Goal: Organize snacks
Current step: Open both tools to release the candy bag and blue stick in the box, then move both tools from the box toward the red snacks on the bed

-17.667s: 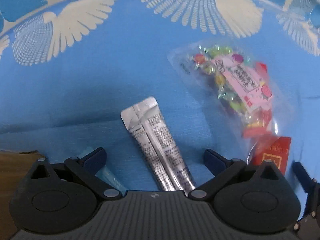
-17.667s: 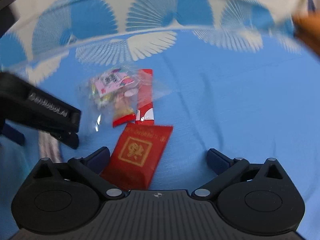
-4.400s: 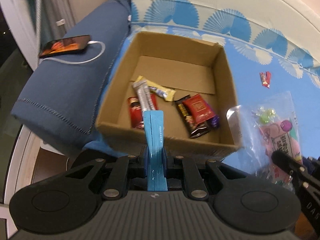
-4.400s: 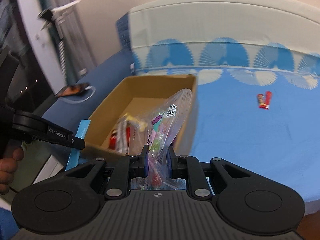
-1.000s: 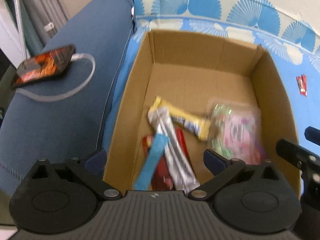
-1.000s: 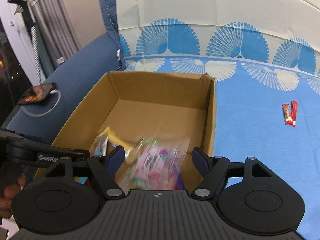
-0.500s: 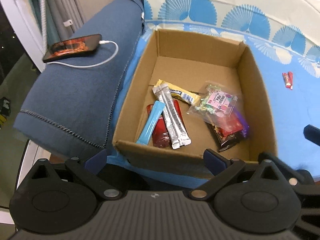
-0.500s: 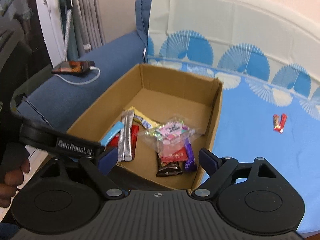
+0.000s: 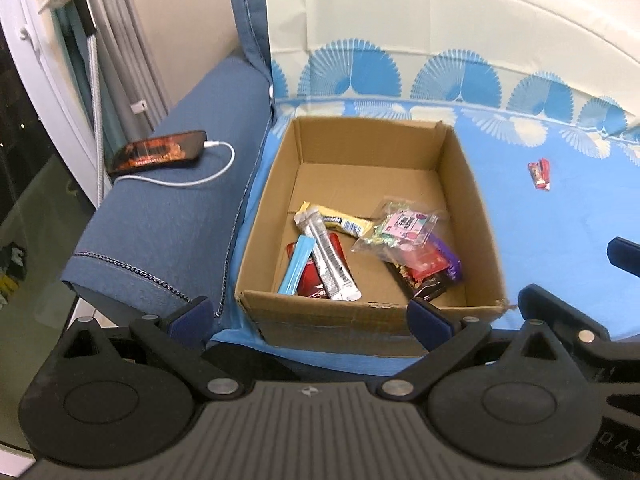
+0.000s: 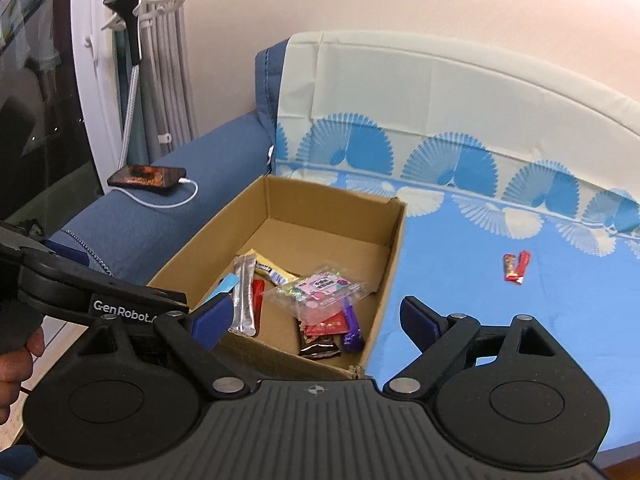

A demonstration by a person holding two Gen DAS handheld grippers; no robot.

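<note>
An open cardboard box (image 9: 474,208) (image 10: 394,248) sits on the blue sofa cover and holds several snacks: a clear candy bag (image 9: 396,230) (image 10: 320,290), a silver stick pack (image 9: 330,258) (image 10: 245,292), a light blue stick (image 9: 296,266), a yellow bar (image 9: 340,220) and dark and red packets. A small red snack (image 9: 539,174) (image 10: 516,266) lies alone on the cover, right of the box. My left gripper (image 9: 310,316) and right gripper (image 10: 316,318) are both open and empty, held back from the box's near side.
A phone (image 9: 160,156) (image 10: 146,176) on a white charging cable rests on the dark blue sofa arm left of the box. A white-and-blue patterned sofa back (image 10: 440,120) rises behind. A garment steamer and curtains (image 10: 132,40) stand far left.
Both grippers have pulled back and up from the box since a second ago. The candy bag and blue stick, held earlier, now lie in the box.
</note>
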